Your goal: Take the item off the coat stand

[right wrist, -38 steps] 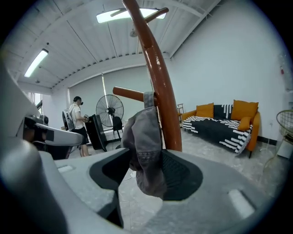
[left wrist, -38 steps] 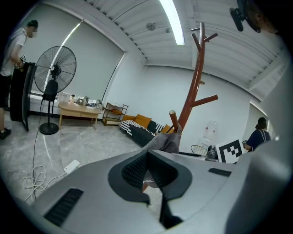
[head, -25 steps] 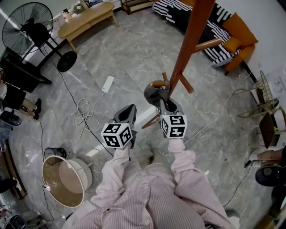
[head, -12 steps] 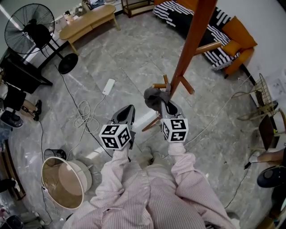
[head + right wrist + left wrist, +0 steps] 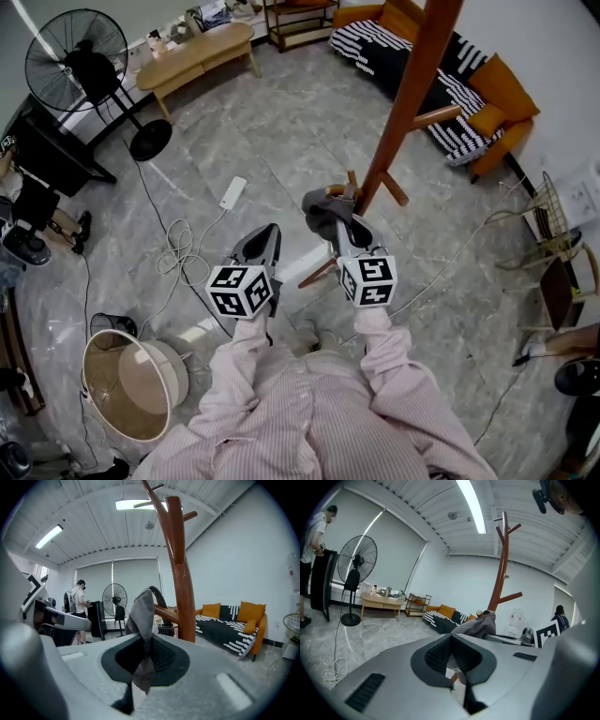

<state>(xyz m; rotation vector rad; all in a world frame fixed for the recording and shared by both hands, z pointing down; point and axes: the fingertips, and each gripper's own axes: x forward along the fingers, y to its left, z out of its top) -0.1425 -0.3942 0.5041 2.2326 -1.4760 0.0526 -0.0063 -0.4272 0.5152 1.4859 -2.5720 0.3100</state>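
The brown wooden coat stand [image 5: 412, 94] rises in front of me, and it also shows in the right gripper view [image 5: 180, 573]. A grey fabric item, seemingly a cap [image 5: 323, 204], hangs on one of its low pegs. My right gripper [image 5: 339, 223] reaches up to it. In the right gripper view a fold of the grey fabric [image 5: 143, 611] is pinched between the closed jaws of the right gripper [image 5: 143, 660]. My left gripper [image 5: 264, 236] hovers to the left of the item, shut and empty. Its own view shows the cap [image 5: 480, 625] just beyond its tips [image 5: 452, 656].
A standing fan [image 5: 80, 66] and a wooden table [image 5: 192, 56] are at the far left. A white cable [image 5: 183, 248] and power strip [image 5: 232, 192] lie on the floor. A round basket [image 5: 131, 384] stands near my left. A striped sofa [image 5: 441, 66] sits behind the stand.
The right gripper's jaws have come together on the grey fabric. Both grippers stay almost where they were, and the head view has tilted slightly.
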